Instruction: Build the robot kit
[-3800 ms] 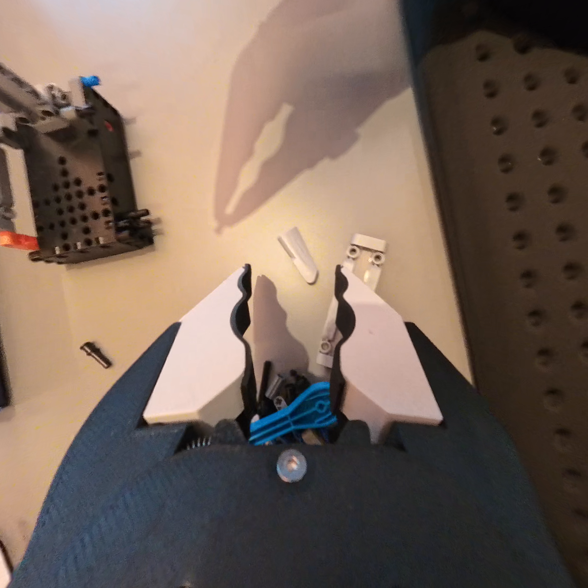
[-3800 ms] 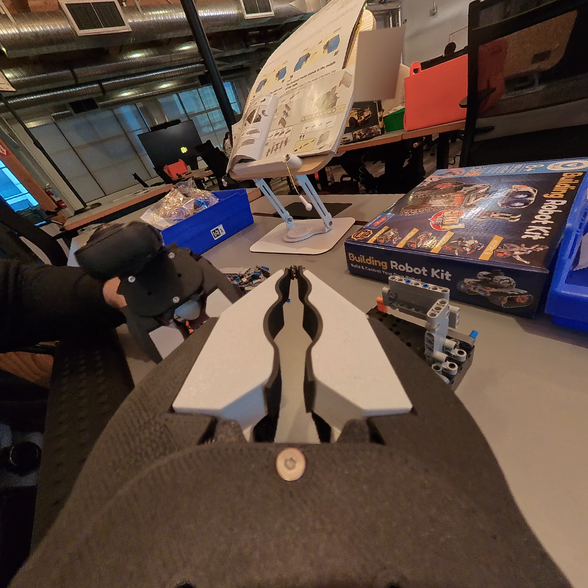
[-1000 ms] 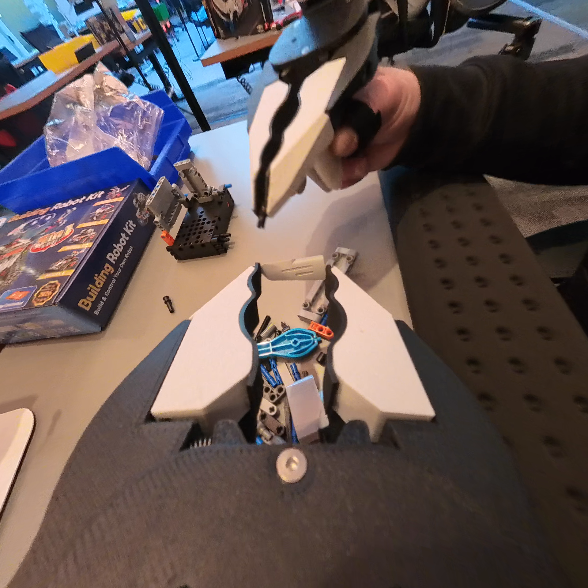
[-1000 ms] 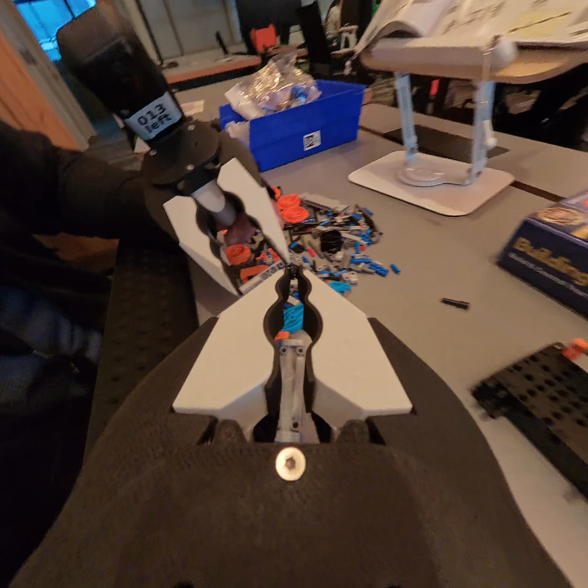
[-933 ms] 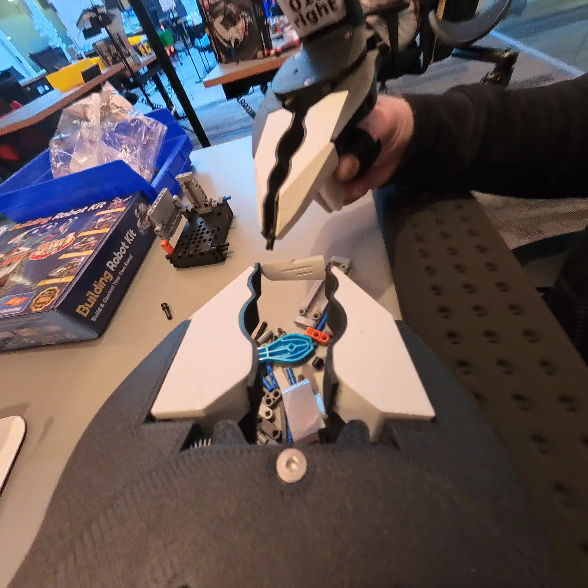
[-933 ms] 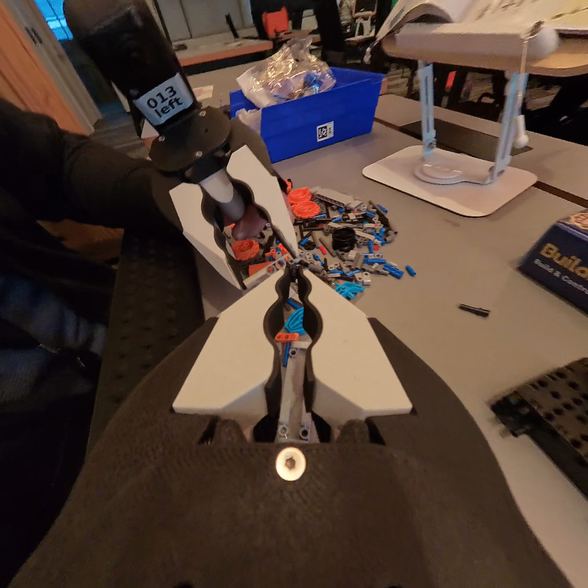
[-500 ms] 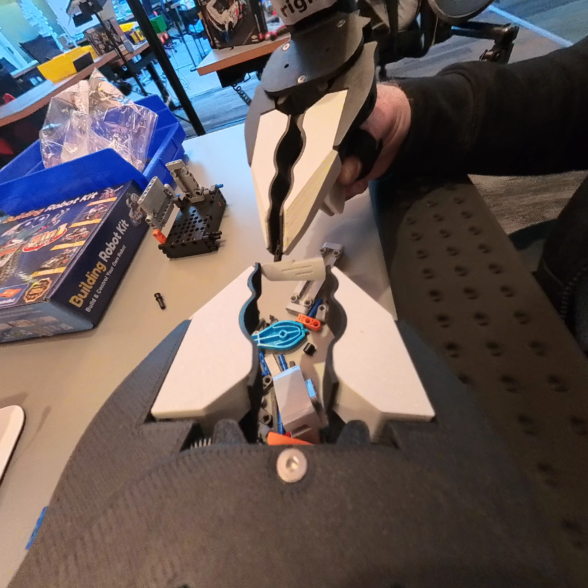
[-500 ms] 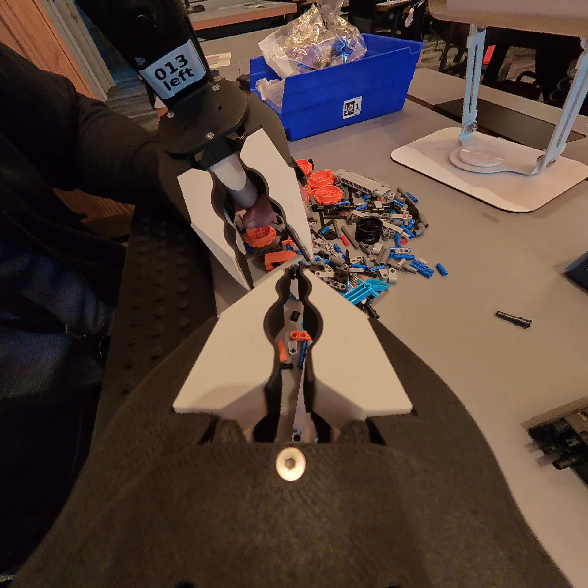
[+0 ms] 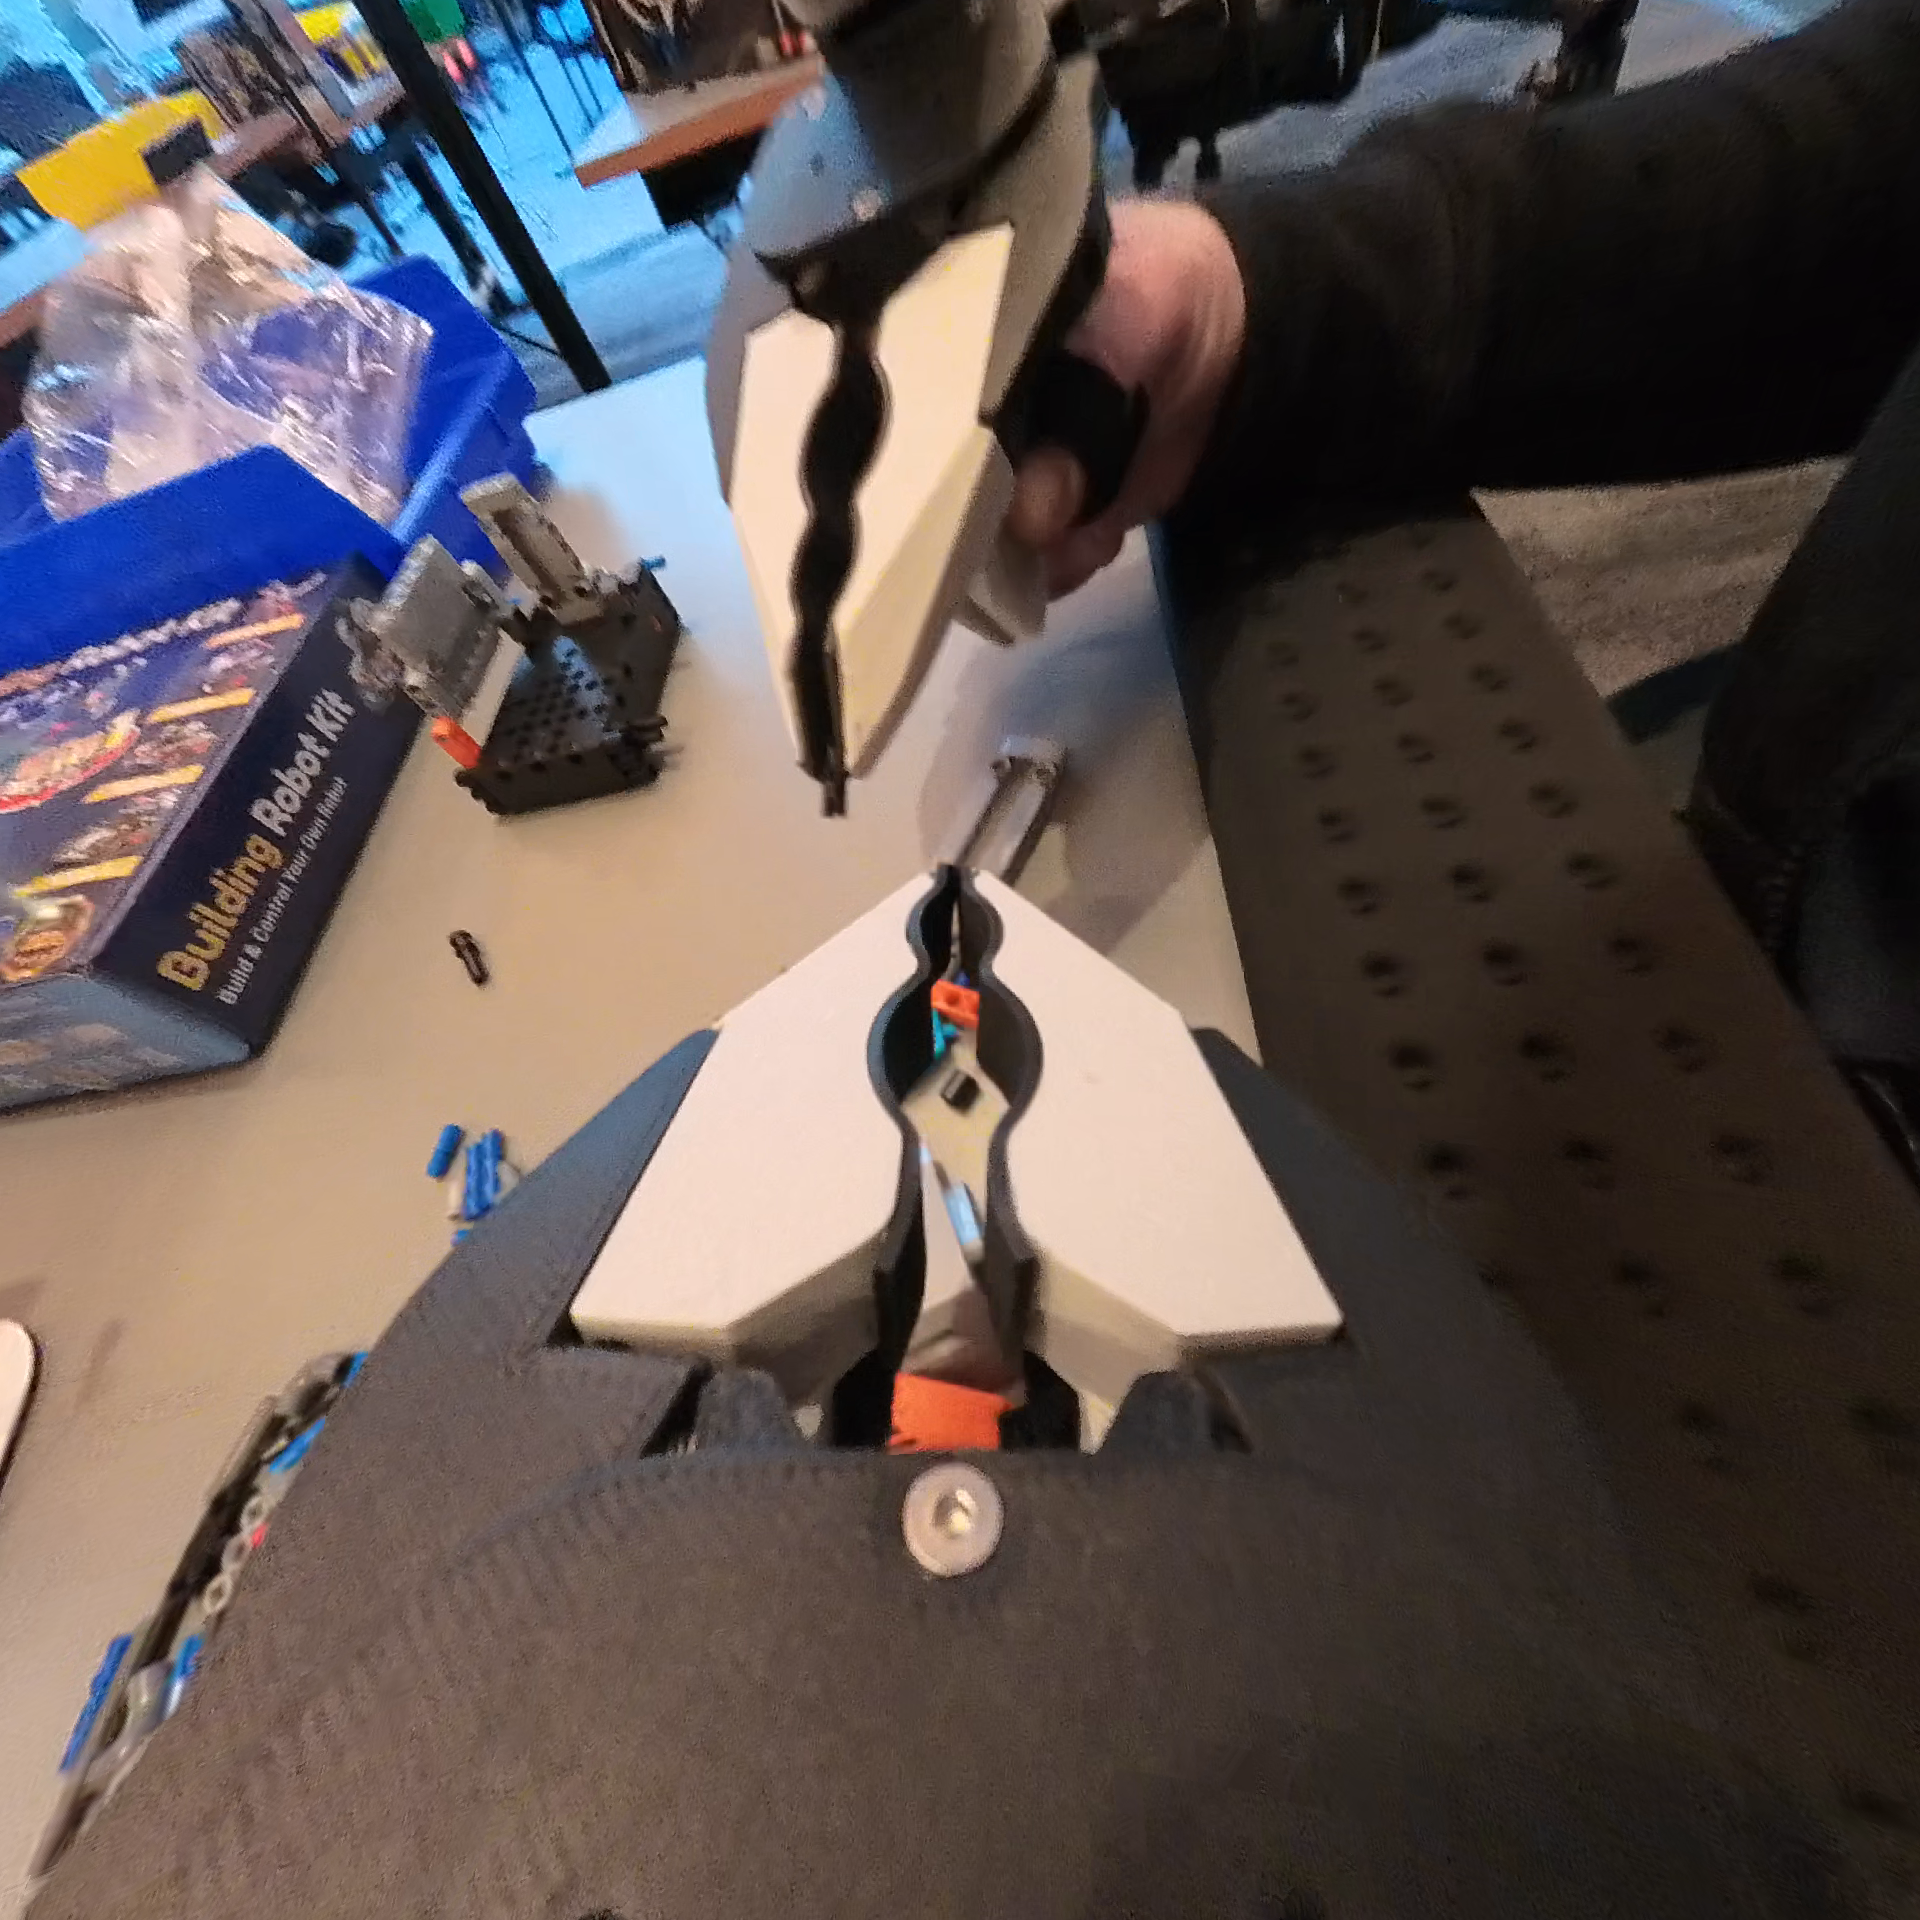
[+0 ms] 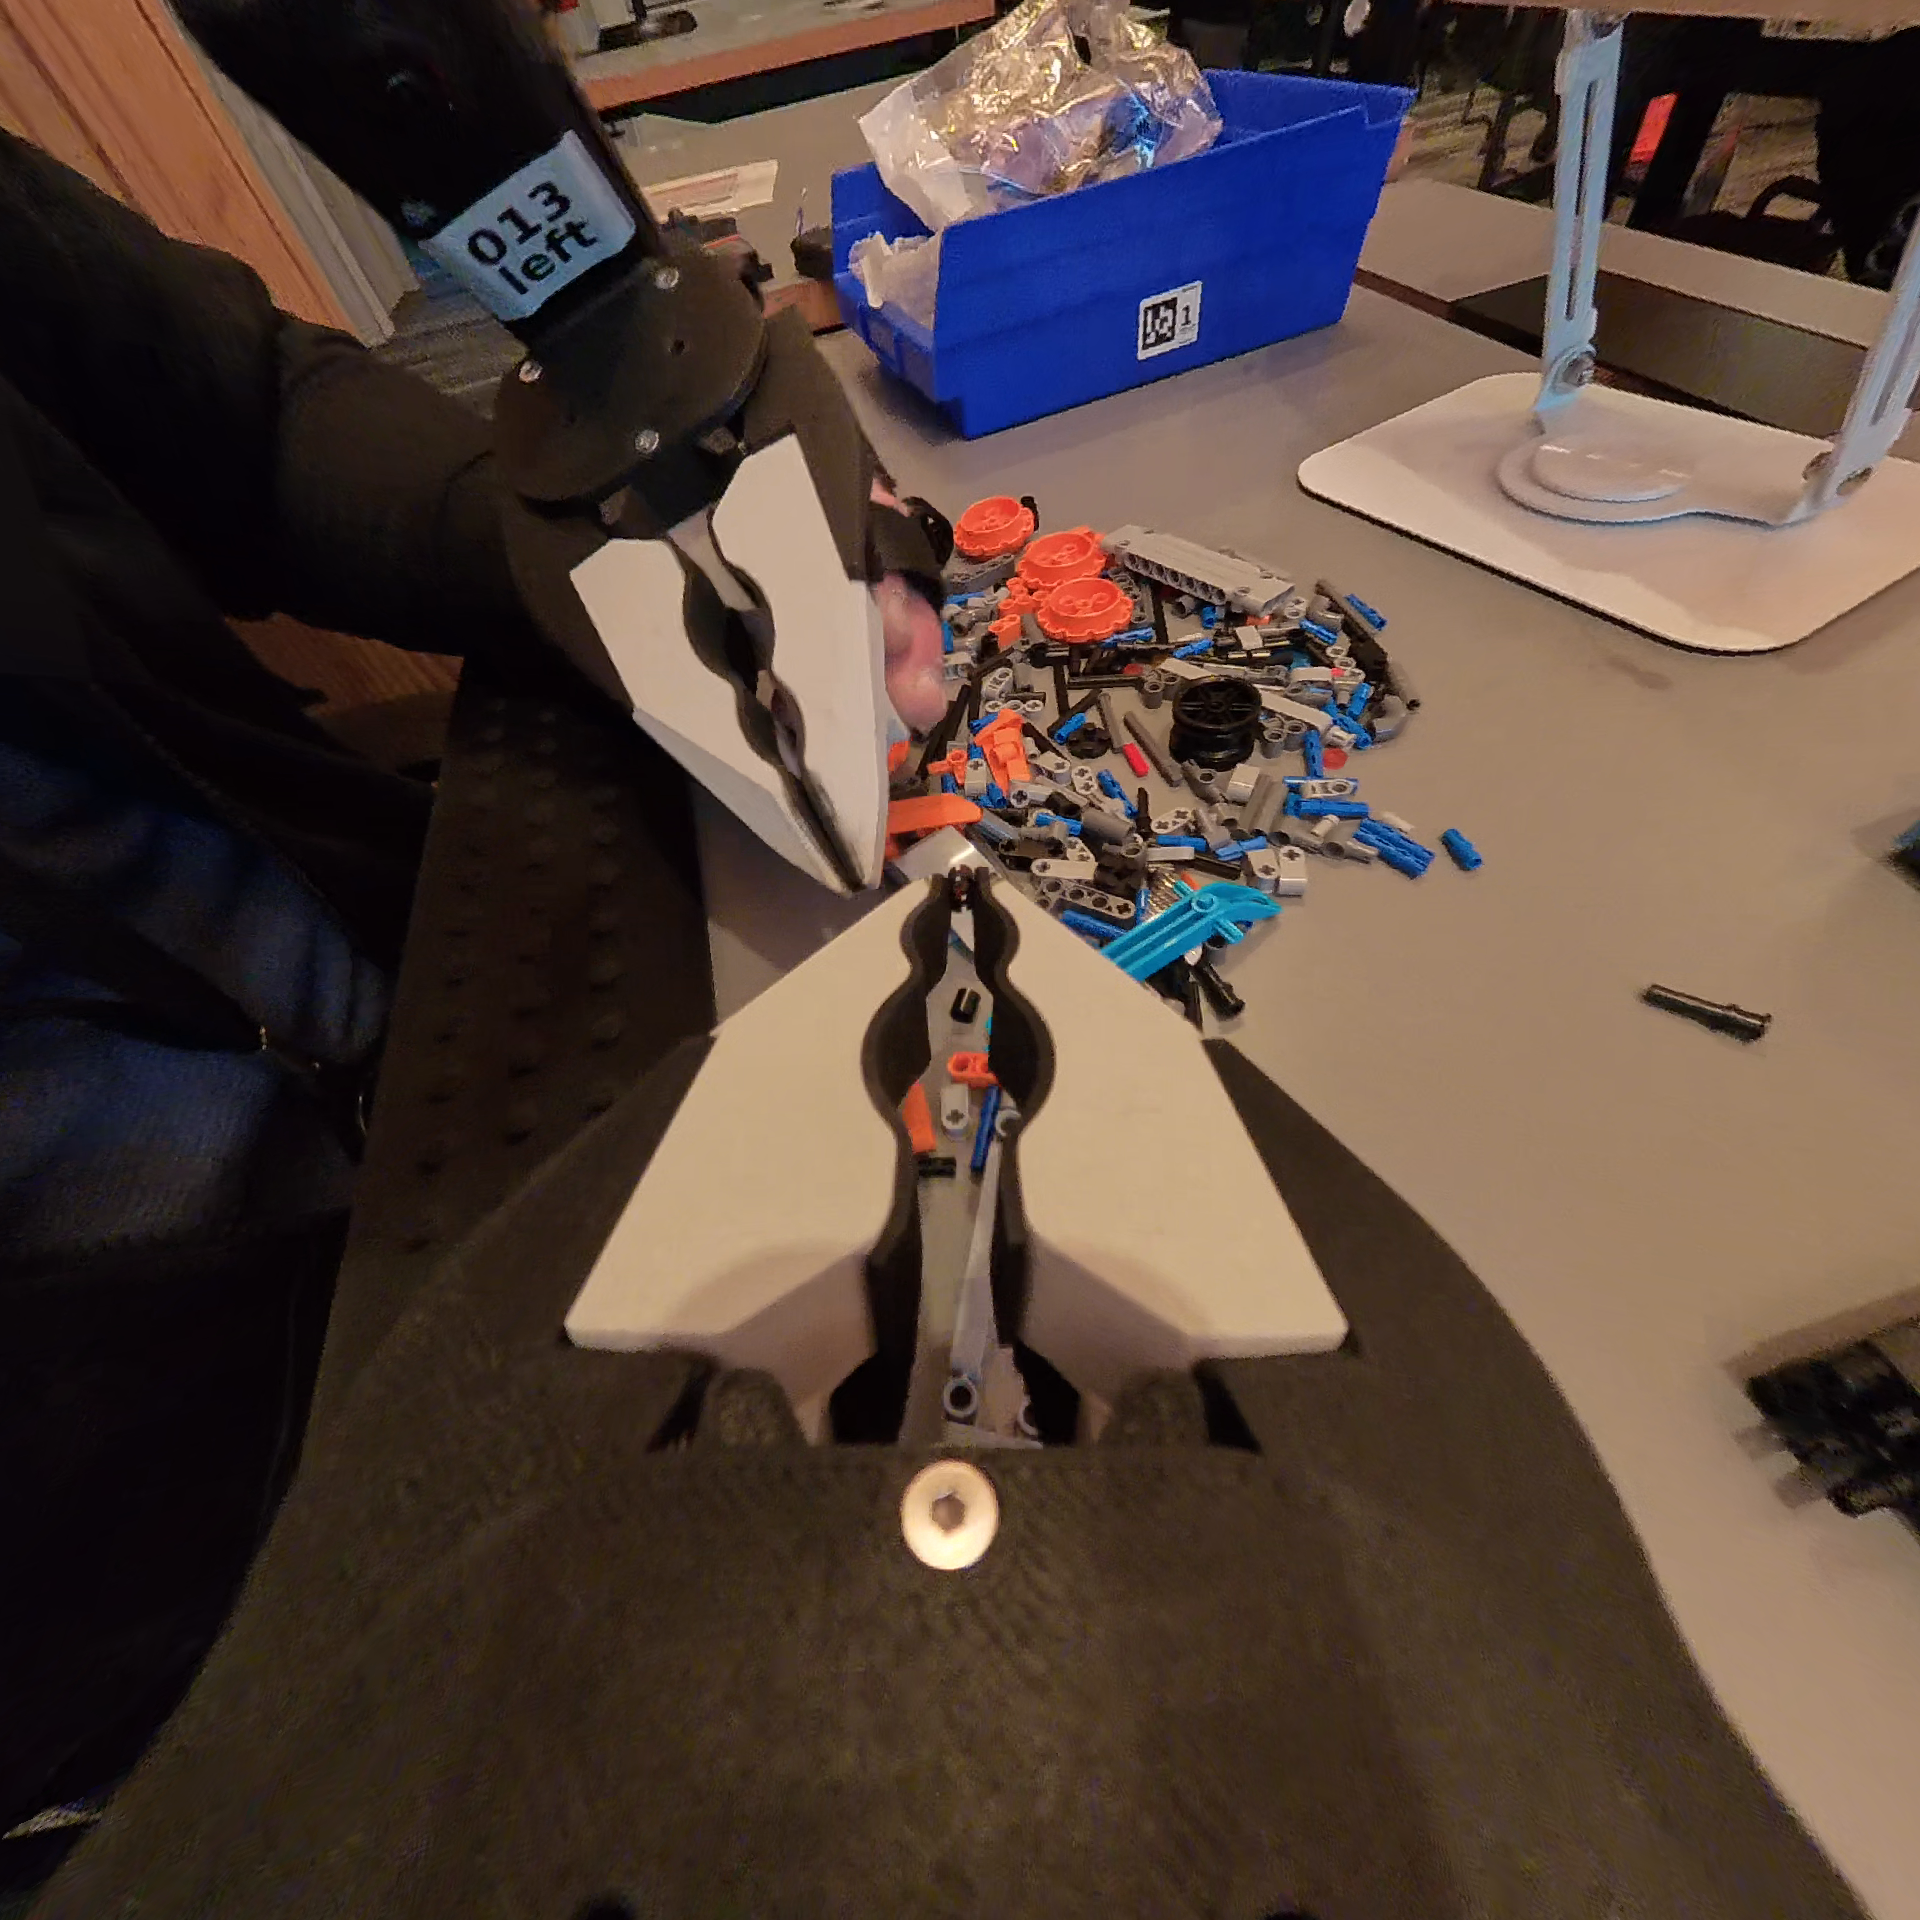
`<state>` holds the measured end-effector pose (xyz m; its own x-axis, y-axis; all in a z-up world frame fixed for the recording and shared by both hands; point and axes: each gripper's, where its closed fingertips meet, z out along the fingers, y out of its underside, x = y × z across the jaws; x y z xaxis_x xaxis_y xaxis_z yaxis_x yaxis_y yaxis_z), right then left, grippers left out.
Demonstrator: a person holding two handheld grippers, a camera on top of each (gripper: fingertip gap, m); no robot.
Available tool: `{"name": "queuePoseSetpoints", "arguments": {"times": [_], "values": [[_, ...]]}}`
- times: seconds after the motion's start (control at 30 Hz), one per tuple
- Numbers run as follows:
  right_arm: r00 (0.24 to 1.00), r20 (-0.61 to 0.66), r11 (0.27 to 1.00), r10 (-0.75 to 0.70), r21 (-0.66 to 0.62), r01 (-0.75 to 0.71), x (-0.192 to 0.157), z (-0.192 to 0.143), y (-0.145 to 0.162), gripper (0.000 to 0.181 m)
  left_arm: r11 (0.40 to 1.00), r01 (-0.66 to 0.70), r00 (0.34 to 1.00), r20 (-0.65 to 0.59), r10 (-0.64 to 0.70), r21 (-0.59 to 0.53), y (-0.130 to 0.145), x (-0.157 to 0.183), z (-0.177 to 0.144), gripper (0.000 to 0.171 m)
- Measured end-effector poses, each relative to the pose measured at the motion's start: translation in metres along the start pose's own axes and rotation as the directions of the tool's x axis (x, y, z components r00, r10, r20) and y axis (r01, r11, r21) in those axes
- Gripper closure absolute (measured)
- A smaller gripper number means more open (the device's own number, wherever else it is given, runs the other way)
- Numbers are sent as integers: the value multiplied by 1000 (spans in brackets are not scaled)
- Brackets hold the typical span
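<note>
My left gripper (image 9: 951,878) is shut, its tips low over the grey table (image 9: 623,997) at the near edge of a pile of small building parts (image 10: 1164,748). A small white curved piece (image 9: 961,805) sits just beyond its tips, beside a grey beam (image 9: 1023,790); I cannot tell whether the tips still touch it. My right gripper (image 10: 961,881) is shut and points tip to tip at the left gripper (image 10: 860,878), a short gap apart. It hangs above in the left wrist view (image 9: 828,790), held by a hand (image 9: 1143,343).
A black pegged assembly (image 9: 582,707) and a kit box (image 9: 156,831) stand to the left. A blue bin (image 10: 1122,270) with plastic bags and a white stand base (image 10: 1621,520) are behind the pile. A black pin (image 10: 1704,1013) lies alone. A dark perforated panel (image 9: 1507,935) borders the table. Only a small space, under 4 cm, lies between the two pairs of fingers. Left tips and right tips are each some 20 centimetres from the black pin (image 10: 1704,1013). It turns up in the left wrist view (image 9: 472,958) as well.
My left gripper, which held the white curved piece across its open tips, has closed. The right gripper has come down close, tip to tip with it.
</note>
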<state>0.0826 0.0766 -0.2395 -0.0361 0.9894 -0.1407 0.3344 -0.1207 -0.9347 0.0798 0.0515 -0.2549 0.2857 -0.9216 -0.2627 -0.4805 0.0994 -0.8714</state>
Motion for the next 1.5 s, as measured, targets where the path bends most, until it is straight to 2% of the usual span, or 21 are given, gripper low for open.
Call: {"name": "queuePoseSetpoints", "arguments": {"times": [0.17,0.33,0.4,0.57,0.6,0.73,0.83,0.93,1.03,1.13,1.23,1.33,1.5], "values": [[1000,-17,999,-8,-51,7,4,3,10,180,997,-48,997,-55,45,-52,12,19,3,171],[1000,-25,1000,4,-24,-5,6,-2,6,180,998,-45,998,-41,43,-54,12,15,2,171],[999,-39,1000,10,-9,-10,9,-6,4,179,998,-41,999,8,41,-52,9,3,-1,170],[995,-94,999,34,31,-32,22,-21,1,179,985,41,991,132,-19,-166,19,-45,2,135],[992,-116,999,42,33,-38,26,-26,2,179,981,53,990,136,-28,-184,20,-53,6,134],[968,-237,996,80,59,-68,48,-57,10,179,965,22,998,57,-7,-262,21,-66,34,132],[939,-315,989,140,99,-114,63,-84,19,179,956,1,999,-34,-12,-295,21,-62,64,133],[923,-338,981,185,123,-151,71,-93,23,180,924,-70,992,-127,23,-376,33,-52,93,130],[923,-346,985,166,93,-142,72,-90,26,179,903,-150,981,-175,85,-402,33,-46,114,132],[926,-338,985,168,92,-145,71,-89,27,179,901,-111,983,-183,36,-419,32,-43,124,136],[930,-325,984,174,98,-150,70,-90,26,180,902,-118,981,-188,42,-415,33,-41,128,143],[933,-319,985,168,87,-148,68,-88,28,180,902,-132,980,-188,58,-412,34,-40,129,163],[933,-313,983,179,92,-158,69,-88,28,179,902,-186,972,-210,109,-389,33,-33,125,163]]}}
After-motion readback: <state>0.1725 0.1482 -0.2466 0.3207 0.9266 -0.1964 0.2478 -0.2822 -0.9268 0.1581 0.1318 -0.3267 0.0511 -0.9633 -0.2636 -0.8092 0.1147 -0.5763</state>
